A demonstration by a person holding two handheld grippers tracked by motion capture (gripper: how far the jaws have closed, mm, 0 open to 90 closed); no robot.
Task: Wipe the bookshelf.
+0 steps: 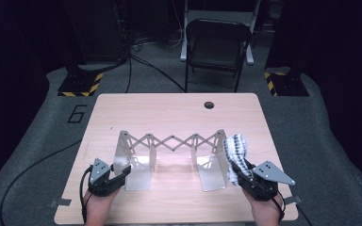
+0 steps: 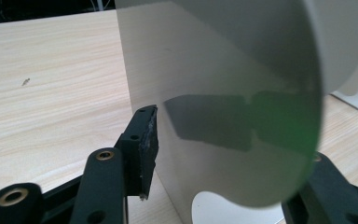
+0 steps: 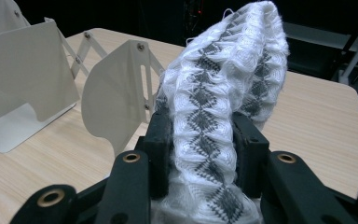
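My right gripper (image 3: 204,140) is clamped on a soft rolled knit cloth (image 3: 223,88), white with a grey diamond pattern, held just beside the right end plate (image 1: 215,160) of the expandable metal rack (image 1: 169,141). My left gripper (image 1: 122,173) steadies the smooth left end plate (image 2: 223,93) between its jaws. Next, I judge, the cloth goes into a slot, which calls for a careful lift over the plate.

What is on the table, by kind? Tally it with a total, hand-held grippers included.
Expanding metal rack: 1
White-and-grey knitted cloth: 1
Grippers: 2, the left gripper at the rack's left end plate, the right gripper shut on the knitted cloth
Total: 4
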